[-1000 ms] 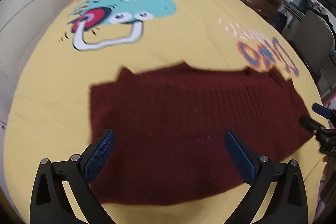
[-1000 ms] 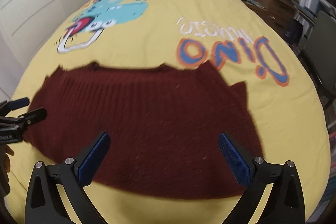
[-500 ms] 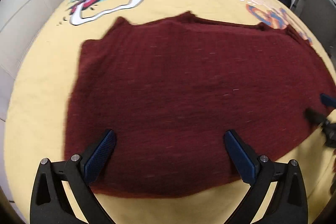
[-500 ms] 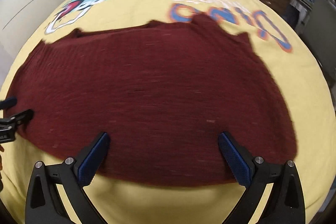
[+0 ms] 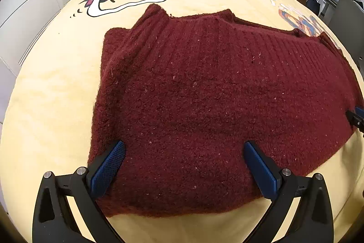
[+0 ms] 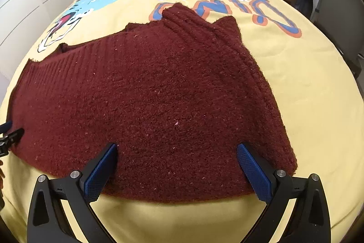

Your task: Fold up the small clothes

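On the yellow bedspread [image 5: 52, 92] the maroon sweater [image 5: 204, 95] lies crosswise (long axis left-right) under our left gripper [image 5: 184, 165] and right gripper [image 6: 177, 163], both spread wide, each near one end.

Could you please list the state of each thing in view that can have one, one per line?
Dark red sweater: spread out on the bed, not held, sleeves appear folded in.
Left hand-held gripper: open, over the sweater's near edge.
Right hand-held gripper: open, over the sweater's near edge.
Yellow dinosaur bedspread: spread over the bed, under the sweater.
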Available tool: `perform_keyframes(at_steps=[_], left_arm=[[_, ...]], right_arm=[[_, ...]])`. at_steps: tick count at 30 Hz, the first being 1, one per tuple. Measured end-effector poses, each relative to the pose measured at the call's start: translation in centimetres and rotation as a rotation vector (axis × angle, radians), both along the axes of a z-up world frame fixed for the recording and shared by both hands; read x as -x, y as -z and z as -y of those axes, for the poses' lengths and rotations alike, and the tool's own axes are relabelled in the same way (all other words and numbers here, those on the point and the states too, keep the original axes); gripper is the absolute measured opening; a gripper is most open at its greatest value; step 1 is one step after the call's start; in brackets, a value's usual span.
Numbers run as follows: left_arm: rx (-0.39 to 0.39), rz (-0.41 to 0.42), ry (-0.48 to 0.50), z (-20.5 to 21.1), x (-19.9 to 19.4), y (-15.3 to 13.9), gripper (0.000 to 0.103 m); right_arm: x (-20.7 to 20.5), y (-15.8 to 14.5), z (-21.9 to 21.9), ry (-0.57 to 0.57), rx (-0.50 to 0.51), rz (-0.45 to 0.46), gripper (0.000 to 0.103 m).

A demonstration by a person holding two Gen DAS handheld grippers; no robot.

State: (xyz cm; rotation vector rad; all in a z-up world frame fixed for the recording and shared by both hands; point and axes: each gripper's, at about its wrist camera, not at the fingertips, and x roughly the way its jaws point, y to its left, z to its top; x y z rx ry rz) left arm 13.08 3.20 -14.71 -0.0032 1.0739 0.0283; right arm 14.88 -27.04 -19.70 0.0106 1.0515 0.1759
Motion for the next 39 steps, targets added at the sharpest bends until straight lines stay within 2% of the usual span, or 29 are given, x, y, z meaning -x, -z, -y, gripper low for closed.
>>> perform_keyframes(at_steps=[5, 7, 10, 14, 17, 19, 21, 25, 28, 34, 37, 39], left_arm=[[0.022, -0.045, 0.02, -0.3, -0.5, -0.5, 0.102], [0.046, -0.086, 0.034, -0.5, -1.0, -1.2, 0.102], [0.102, -0.103, 0.039, -1.0, -1.1, -2.6, 0.102], [0.177, -0.109, 0.01, -3.2, -1.3, -4.7, 0.102], [0.176, -0.12, -0.022, -5.1, -1.7, -5.2, 0.102], [0.178, -0.131, -0.046, -6.4, -1.8, -4.9, 0.102], [0.214, -0.145, -0.072, -7.5, -2.0, -4.3, 0.102], [0.312, -0.208, -0.12, -9.2, -2.5, -1.9, 0.102], [0.353, -0.252, -0.12, -9.4, -3.1, 0.2, 0.102], [0.375, -0.249, -0.115, -9.3, -3.7, 1.2, 0.102], [0.376, -0.244, -0.078, -8.3, -4.0, 1.4, 0.101], [0.35, -0.241, -0.044, -7.6, -4.2, 1.5, 0.098]], right_arm=[[-0.3, -1.3, -0.4, -0.015, 0.023, -0.041, 0.103], [-0.2, -2.1, -0.8, -0.021, 0.029, -0.045, 0.103], [0.5, -3.5, -1.5, -0.049, 0.059, -0.036, 0.103], [1.9, -5.3, -1.9, -0.08, 0.072, -0.018, 0.103], [2.7, -5.9, -1.8, -0.081, 0.066, -0.019, 0.103], [3.1, -6.0, -1.9, -0.08, 0.066, -0.023, 0.103], [3.3, -6.1, -1.8, -0.076, 0.07, -0.029, 0.103], [3.6, -5.8, -1.2, -0.055, 0.073, -0.046, 0.103], [3.7, -5.6, -0.7, -0.045, 0.084, -0.058, 0.103], [3.8, -5.6, 0.4, -0.025, 0.086, -0.064, 0.103], [4.0, -5.7, 0.9, -0.013, 0.074, -0.065, 0.103], [4.1, -5.8, 1.2, -0.01, 0.071, -0.065, 0.103]])
